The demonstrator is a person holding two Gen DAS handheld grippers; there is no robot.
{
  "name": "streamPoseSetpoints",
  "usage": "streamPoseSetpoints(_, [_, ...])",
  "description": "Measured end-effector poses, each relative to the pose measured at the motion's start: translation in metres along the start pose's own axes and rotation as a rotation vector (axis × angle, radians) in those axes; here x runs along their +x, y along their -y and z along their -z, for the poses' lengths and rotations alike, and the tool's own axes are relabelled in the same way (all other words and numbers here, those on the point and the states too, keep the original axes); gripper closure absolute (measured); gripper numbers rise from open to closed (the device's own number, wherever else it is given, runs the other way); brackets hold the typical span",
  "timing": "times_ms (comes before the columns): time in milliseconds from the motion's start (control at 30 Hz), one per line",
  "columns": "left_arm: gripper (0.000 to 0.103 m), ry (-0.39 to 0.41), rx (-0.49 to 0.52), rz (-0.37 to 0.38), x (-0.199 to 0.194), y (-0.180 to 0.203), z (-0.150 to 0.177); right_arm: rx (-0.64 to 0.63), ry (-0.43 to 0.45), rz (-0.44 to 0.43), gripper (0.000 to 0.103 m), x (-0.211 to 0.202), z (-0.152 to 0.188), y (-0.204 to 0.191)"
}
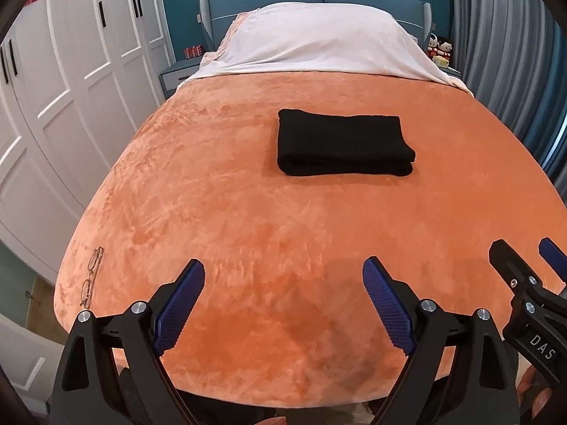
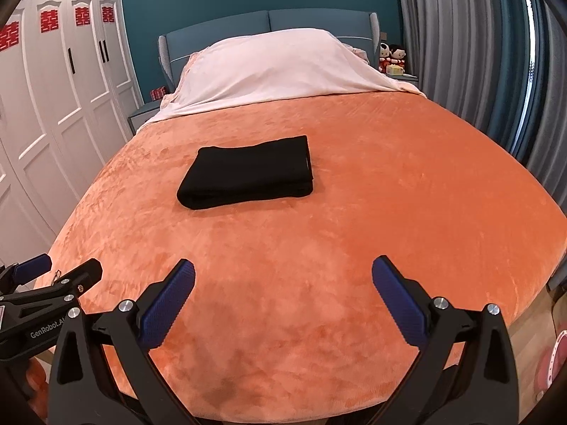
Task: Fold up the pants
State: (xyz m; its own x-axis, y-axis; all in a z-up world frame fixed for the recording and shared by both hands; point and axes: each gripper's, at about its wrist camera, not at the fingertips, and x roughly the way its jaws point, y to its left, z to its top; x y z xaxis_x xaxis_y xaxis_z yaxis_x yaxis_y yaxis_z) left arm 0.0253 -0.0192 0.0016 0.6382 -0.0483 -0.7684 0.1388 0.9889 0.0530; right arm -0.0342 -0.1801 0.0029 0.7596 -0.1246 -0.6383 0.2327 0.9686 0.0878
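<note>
Black pants (image 1: pixel 342 146) lie folded into a neat rectangular stack on the orange bedspread (image 1: pixel 248 230), near the bed's middle; they also show in the right wrist view (image 2: pixel 250 173). My left gripper (image 1: pixel 283 272) is open and empty, held above the foot of the bed, well short of the pants. My right gripper (image 2: pixel 283 272) is open and empty too, beside the left one at the foot of the bed. The right gripper shows at the right edge of the left wrist view (image 1: pixel 524 258), and the left gripper at the left edge of the right wrist view (image 2: pixel 67 267).
A pair of glasses (image 1: pixel 93 276) lies near the bed's left front edge. A white sheet over pillows (image 1: pixel 319 42) covers the head end. White wardrobes (image 1: pixel 53 106) stand left, grey curtains (image 2: pixel 478 53) right. Nightstands flank the blue headboard (image 2: pixel 269 21).
</note>
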Motion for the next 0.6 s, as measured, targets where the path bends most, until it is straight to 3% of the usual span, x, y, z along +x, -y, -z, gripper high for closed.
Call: streamPoseSetpoints(600, [0.015,-0.003,0.003,-0.002,-0.0051,-0.0016,0.004,-0.007,-0.003,-0.014,0.005,-0.0046,-0.0007,0.001])
